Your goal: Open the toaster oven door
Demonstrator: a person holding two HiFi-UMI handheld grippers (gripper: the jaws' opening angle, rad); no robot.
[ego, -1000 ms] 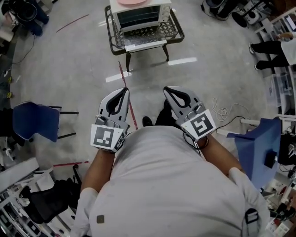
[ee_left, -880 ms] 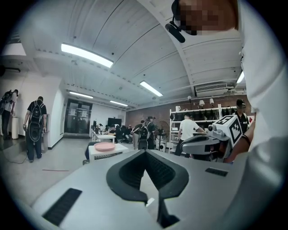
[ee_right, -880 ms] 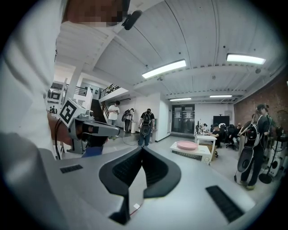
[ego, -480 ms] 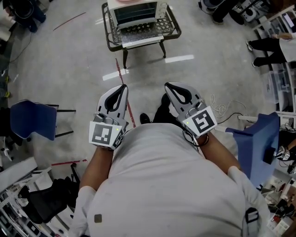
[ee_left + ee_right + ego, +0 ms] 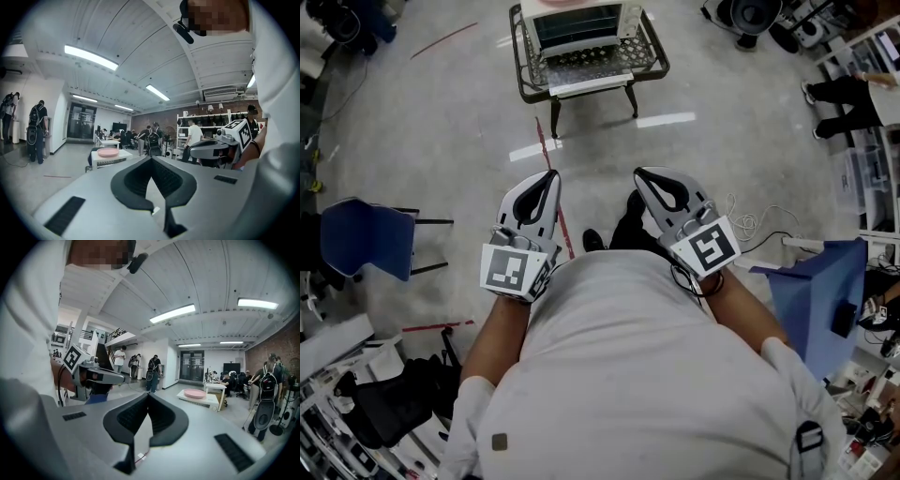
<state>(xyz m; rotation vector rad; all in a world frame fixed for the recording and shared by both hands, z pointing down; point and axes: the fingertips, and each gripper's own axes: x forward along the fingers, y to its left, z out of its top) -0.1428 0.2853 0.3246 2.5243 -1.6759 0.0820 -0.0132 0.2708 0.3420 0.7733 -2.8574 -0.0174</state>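
The white toaster oven (image 5: 578,23) stands on a dark metal stand (image 5: 649,64) at the top of the head view, well ahead of me. A pink plate (image 5: 108,152) lies on top of it, and a white strip (image 5: 592,87) runs along the stand's front edge. Whether the door is up or down I cannot tell. My left gripper (image 5: 546,178) and right gripper (image 5: 643,175) are held side by side close to the person's chest, far from the oven. Both are shut with nothing between the jaws. The oven (image 5: 199,399) shows small in the right gripper view.
A blue chair (image 5: 366,239) stands at the left and another blue chair (image 5: 811,295) at the right. A red tape line (image 5: 551,164) crosses the grey floor toward the stand. Cables (image 5: 755,230) lie at the right. People (image 5: 853,94) and shelves line the room's edges.
The oven and stand have slid slightly upward in the head view. Both grippers stay shut at the chest, almost unmoved.
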